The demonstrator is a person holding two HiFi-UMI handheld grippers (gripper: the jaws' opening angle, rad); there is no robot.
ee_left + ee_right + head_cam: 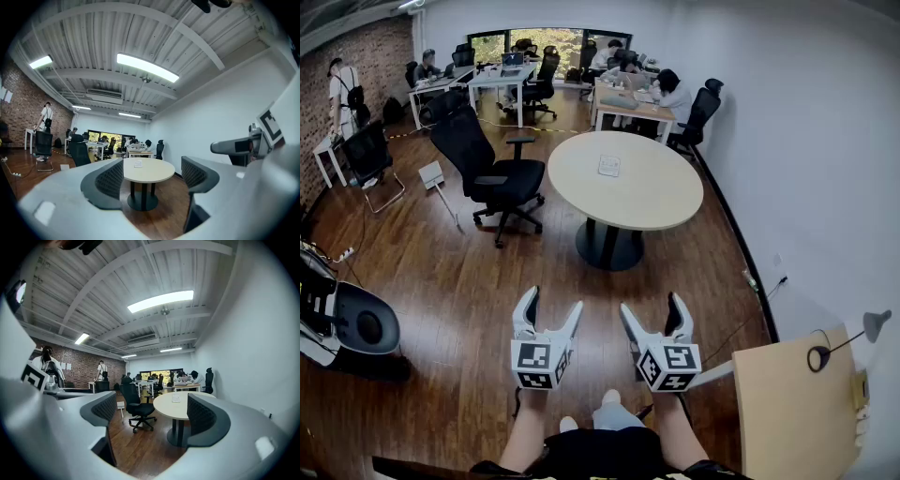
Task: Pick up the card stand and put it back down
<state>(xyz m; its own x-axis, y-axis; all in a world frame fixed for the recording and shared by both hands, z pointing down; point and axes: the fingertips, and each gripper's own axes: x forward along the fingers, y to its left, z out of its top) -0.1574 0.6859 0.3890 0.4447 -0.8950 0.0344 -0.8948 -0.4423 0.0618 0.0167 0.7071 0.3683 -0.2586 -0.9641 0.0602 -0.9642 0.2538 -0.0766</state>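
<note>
A small clear card stand [609,166] stands on the round beige table [647,202] across the room. It also shows small on the table [157,173] in the left gripper view as the card stand [138,163], and in the right gripper view as the card stand [176,399]. My left gripper [547,307] and right gripper [652,307] are held side by side over the wooden floor, well short of the table. Both are open with nothing between their jaws.
A black office chair [487,164] stands left of the table. A wooden board [792,408] and a desk lamp [844,342] are at my right by the white wall. A black-and-white machine [342,323] sits at my left. People sit at desks [628,103] at the back.
</note>
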